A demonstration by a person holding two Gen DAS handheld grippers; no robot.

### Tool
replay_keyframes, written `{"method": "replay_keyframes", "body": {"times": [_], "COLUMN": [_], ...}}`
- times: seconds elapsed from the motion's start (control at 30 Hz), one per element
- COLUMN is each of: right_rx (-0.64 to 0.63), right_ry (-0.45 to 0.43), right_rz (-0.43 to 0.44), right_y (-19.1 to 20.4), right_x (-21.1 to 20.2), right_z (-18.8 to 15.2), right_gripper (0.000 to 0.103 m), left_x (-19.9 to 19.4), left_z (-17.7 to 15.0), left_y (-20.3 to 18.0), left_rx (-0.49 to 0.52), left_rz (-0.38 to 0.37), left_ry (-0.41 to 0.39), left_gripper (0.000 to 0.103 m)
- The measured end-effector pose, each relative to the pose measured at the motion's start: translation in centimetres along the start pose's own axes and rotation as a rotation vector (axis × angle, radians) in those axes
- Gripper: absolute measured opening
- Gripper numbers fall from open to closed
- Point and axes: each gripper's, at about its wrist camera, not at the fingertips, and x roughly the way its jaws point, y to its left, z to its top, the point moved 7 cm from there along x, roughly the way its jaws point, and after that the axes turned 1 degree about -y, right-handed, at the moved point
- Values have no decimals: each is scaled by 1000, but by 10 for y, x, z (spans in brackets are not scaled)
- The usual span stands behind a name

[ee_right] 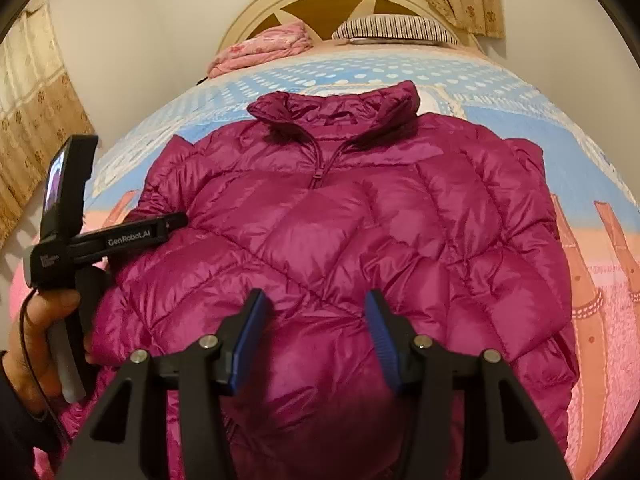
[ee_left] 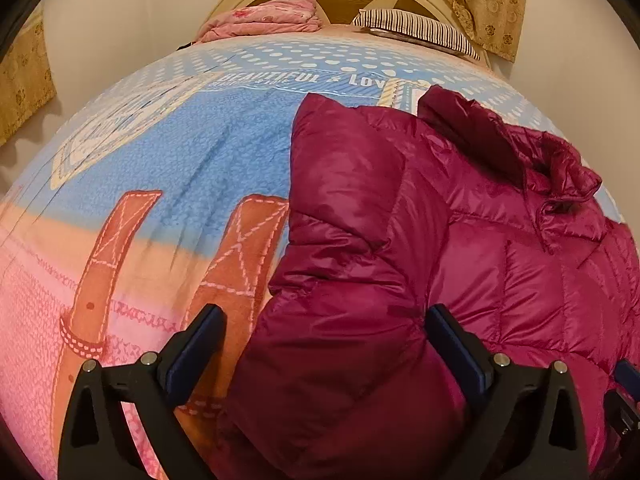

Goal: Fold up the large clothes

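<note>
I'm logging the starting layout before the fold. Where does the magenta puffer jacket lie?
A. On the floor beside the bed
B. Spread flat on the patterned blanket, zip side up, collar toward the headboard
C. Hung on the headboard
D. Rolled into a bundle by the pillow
B: the right wrist view shows the jacket spread on the blanket, its zip facing up and its collar nearest the headboard.

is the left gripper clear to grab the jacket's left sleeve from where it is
Probably yes: the left gripper is open with the sleeve of the jacket already lying between its fingers, nothing covering it.
</note>
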Motion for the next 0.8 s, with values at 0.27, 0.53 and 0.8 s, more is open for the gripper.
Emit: {"method": "replay_keyframes", "body": {"times": [0.27, 0.53, 0.8], "right_rx": [-77, -76, -23], "right_ry": [14, 3, -66], "right_rz": [-74, -57, -99], "right_y": [3, 3, -14], "right_x": [16, 4, -16], "right_z": [-13, -7, 21], "right_gripper": [55, 55, 55], "left_x": [3, -32, -65], "left_z": [-4, 13, 31], "left_y": [-3, -7, -70], "left_rx": [37, 70, 166], "left_rz": [41, 120, -19], "left_ry": [-16, -110, -168], "left_gripper": [102, 102, 102]}}
